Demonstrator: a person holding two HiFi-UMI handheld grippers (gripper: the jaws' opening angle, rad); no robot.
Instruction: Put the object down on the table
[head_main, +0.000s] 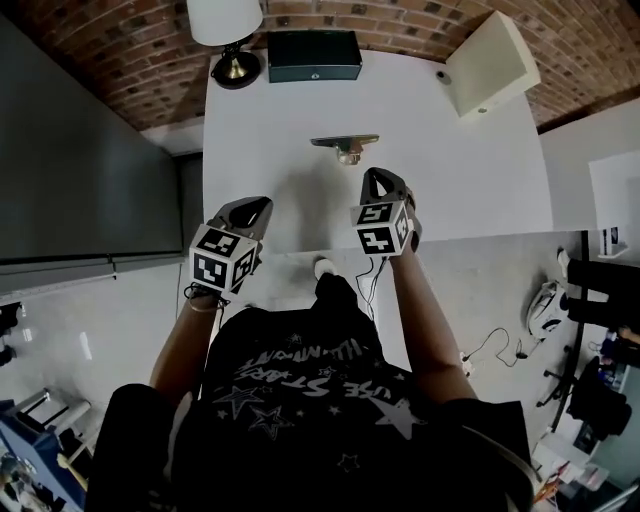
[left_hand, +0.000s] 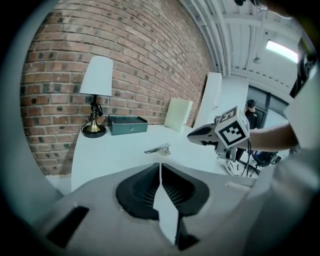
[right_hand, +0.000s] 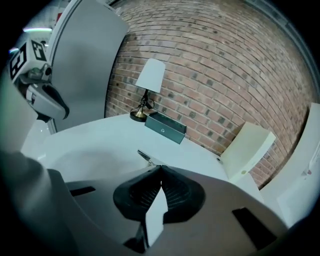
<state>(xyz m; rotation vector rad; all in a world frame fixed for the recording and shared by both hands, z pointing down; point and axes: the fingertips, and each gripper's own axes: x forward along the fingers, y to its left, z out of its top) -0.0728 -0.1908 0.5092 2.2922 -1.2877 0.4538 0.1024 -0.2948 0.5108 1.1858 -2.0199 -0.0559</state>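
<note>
A small metallic object (head_main: 345, 147) lies on the white table (head_main: 470, 170) near its middle, free of both grippers. It also shows in the left gripper view (left_hand: 158, 149) and, partly hidden by the jaws, in the right gripper view (right_hand: 147, 157). My left gripper (head_main: 256, 208) hovers at the table's front edge, left of the object, jaws shut on nothing (left_hand: 160, 166). My right gripper (head_main: 378, 181) sits just short of the object, slightly to its right, jaws also closed and empty (right_hand: 160, 171). Each gripper appears in the other's view: the right gripper (left_hand: 193, 135) and the left gripper (right_hand: 62, 113).
At the table's far edge stand a lamp (head_main: 228, 30), a dark green box (head_main: 313, 55) and a cream box (head_main: 490, 62). A grey cabinet (head_main: 80, 150) flanks the table's left side. Cables and other items lie on the floor (head_main: 500, 345) at right.
</note>
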